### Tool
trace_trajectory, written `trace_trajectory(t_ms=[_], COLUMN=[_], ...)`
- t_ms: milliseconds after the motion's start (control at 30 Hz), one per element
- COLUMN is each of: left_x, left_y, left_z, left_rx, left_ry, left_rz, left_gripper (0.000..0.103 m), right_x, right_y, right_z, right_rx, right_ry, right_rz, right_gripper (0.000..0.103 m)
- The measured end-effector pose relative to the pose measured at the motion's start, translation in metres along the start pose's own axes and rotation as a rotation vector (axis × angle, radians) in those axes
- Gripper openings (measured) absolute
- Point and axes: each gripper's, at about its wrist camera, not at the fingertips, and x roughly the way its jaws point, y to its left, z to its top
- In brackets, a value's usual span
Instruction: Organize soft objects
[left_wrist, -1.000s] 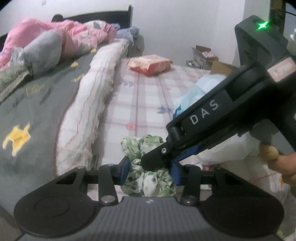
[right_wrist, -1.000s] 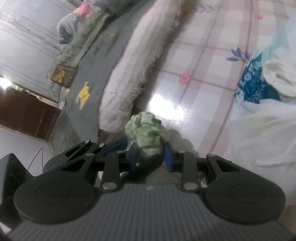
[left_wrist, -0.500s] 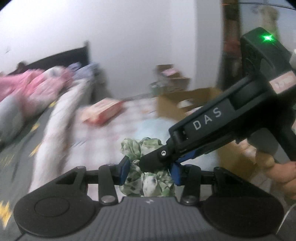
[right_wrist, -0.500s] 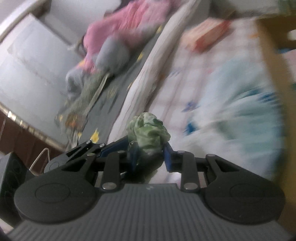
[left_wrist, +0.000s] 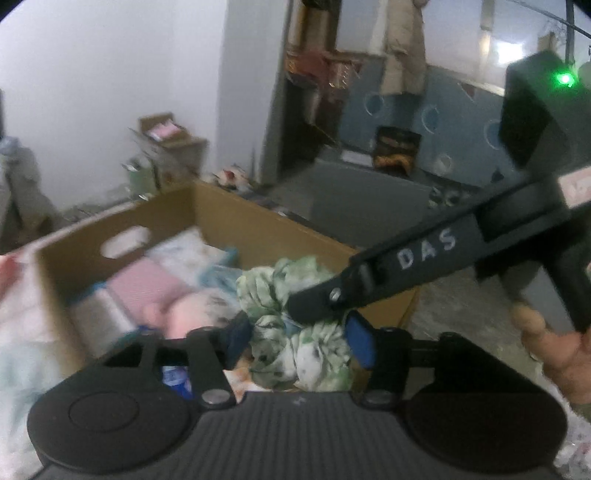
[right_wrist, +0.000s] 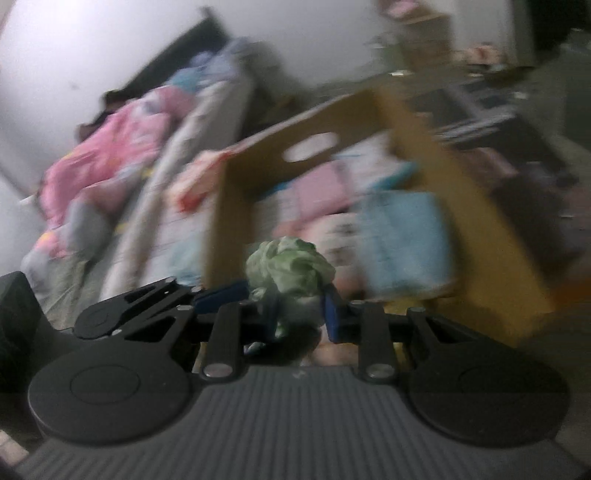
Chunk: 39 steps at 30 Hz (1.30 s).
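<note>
Both grippers carried the green cloth (left_wrist: 295, 314) from bed to over the cardboard box (left_wrist: 229, 218); left gripper (left_wrist: 293, 341) opening, right gripper (right_wrist: 301, 312) pinching it

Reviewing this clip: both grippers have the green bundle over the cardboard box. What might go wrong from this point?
1. The left gripper is opening while the right gripper is closing on the green cloth bundle; the bundle may swing or unravel from one grip.
2. It hangs near the cardboard box front edge, so a release now might miss.
3. The box already holds folded items; the loose bundle may disturb them.
</note>
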Motion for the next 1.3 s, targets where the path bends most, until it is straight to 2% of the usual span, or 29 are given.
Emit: trace_trajectory(t_ms=[100,200,300,433,667,800,967,1100,1200,1300], left_x=[0.019,0.021,0.017,0.003,-0.023,-0.040,-0.072,-0.100,-0.119,-0.140], left_y=[-0.003,0.008,0.022,0.034,0.042,0.046,0.050,0.053,0.053,0.049], left_z=[-0.002,-0.006,-0.009,-0.011,-0.016,-0.021,-0.032,-0.044,-0.054,-0.068], left_rx=[-0.008,-0.031,-0.046,-0.074,-0.090,-0.096,-0.112,-0.117,-0.115,-0.129], left_ry=[0.046,0.054,0.061,0.061,0.034,0.015,-0.022,-0.037,-0.034,-0.064], left_rz=[-0.002,-0.008,0.019,0.039,0.070,0.085,0.114,0.176,0.205,0.238], left_gripper=[0.064,0.065,0.065,0.066,0.071,0.076,0.087,0.095,0.100,0.103], right_x=[0.003,0.007,0.015,0.022,0.010,-0.005,-0.024,-0.031,-0.035,-0.039], right_y=[-0.024,-0.037,-0.046,-0.040,-0.026,-0.018,0.006,0.032,0.051,0.068], right_z=[0.005,0.007,0.011,0.010,0.012,0.007,-0.017,-0.046,-0.066,-0.085], right_rx=[-0.015,-0.068,-0.100,-0.163,-0.188,-0.140,-0.072,-0.048,-0.055,-0.054], right_ry=[-0.001,0.013,0.046,0.052,0.000,-0.043,-0.144,-0.220,-0.269,-0.301], right_rz=[-0.107,-0.207,-0.268,-0.327,-0.353,-0.303,-0.164,-0.058,-0.028,-0.017], right_gripper=[0.023,0.023,0.025,0.032,0.040,0.041,0.058,0.074,0.080,0.088])
